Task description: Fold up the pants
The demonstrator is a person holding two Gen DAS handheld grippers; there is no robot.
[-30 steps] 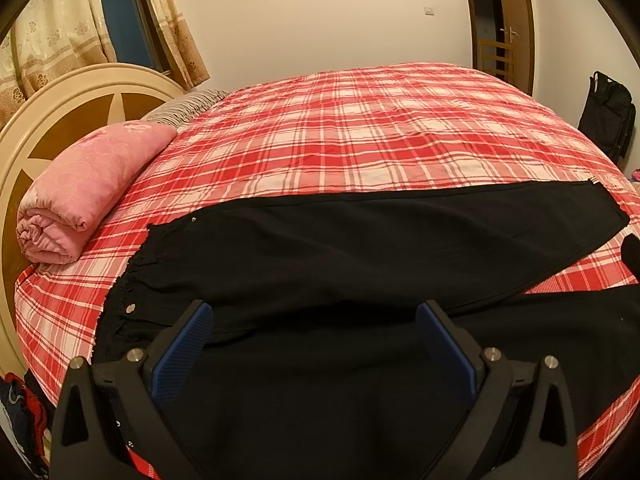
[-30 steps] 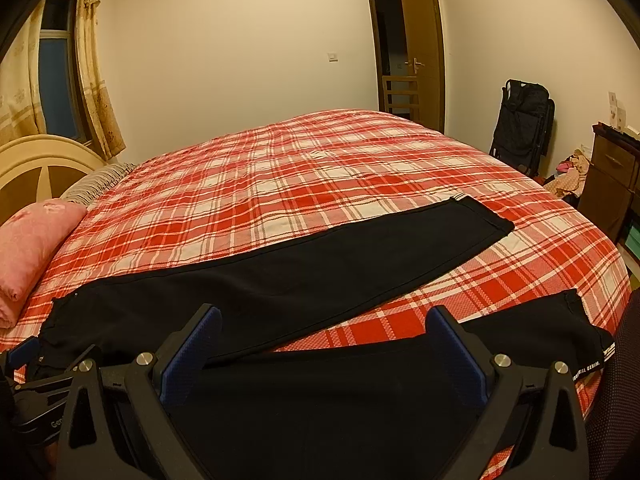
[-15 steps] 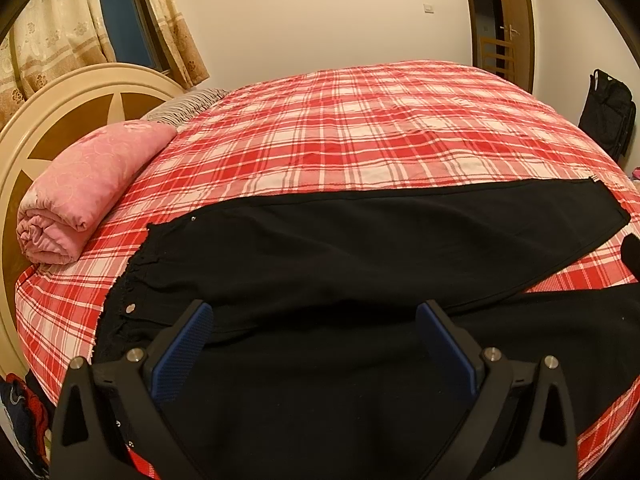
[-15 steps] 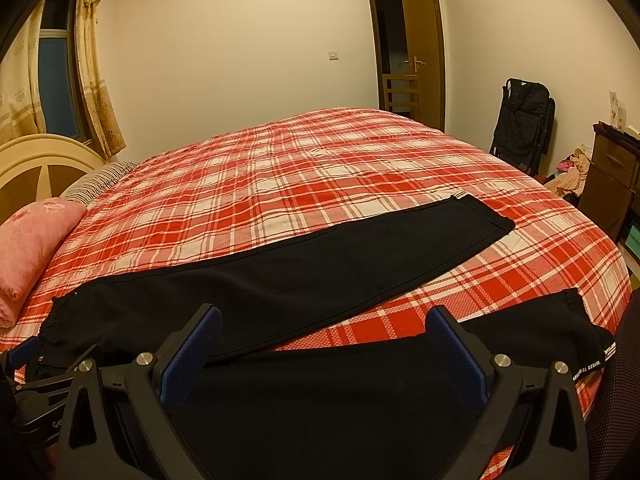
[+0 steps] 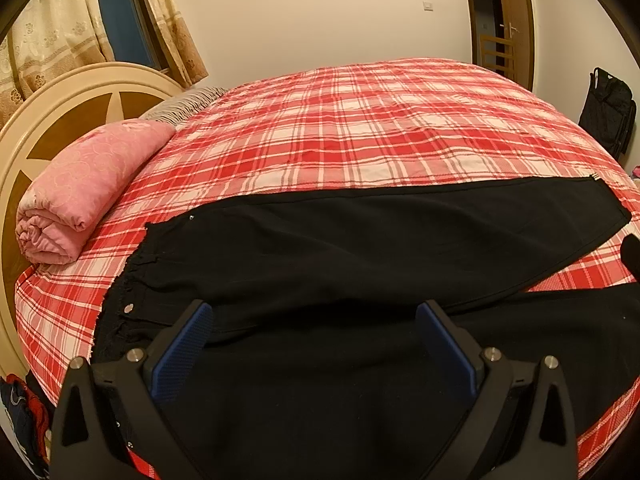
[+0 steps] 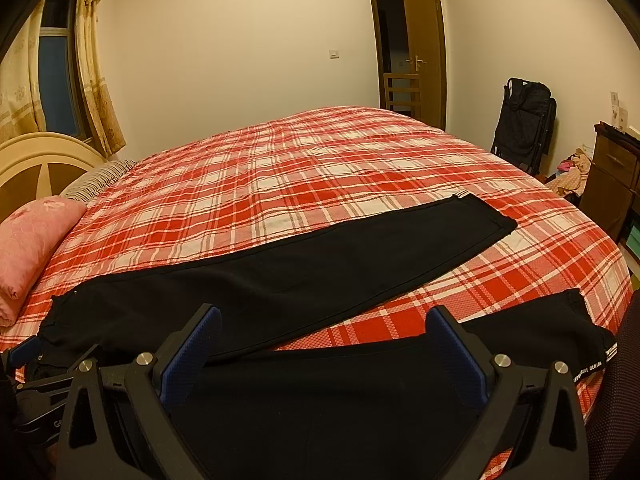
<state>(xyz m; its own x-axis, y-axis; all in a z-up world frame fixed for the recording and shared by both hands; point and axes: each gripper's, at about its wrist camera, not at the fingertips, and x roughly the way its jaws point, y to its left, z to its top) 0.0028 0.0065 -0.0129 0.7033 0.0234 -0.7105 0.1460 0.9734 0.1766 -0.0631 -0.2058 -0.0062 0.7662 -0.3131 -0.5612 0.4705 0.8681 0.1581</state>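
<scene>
Black pants lie spread on the plaid bed, legs splayed, and with the left gripper and right gripper both gaping empty over the near leg, pinch its outer edge at waist and cuff and lay it squarely over the far leg.

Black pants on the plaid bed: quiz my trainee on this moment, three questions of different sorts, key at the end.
1. True or false: the black pants are already folded in half.
2. Which end lies nearest the pink rolled blanket? A waistband, B leg cuffs, C neither.
3. Fill in: both the left gripper and right gripper are ____.

Key: 1 false, the legs lie spread apart on the bed. 2 A. 3 open, holding nothing.
</scene>
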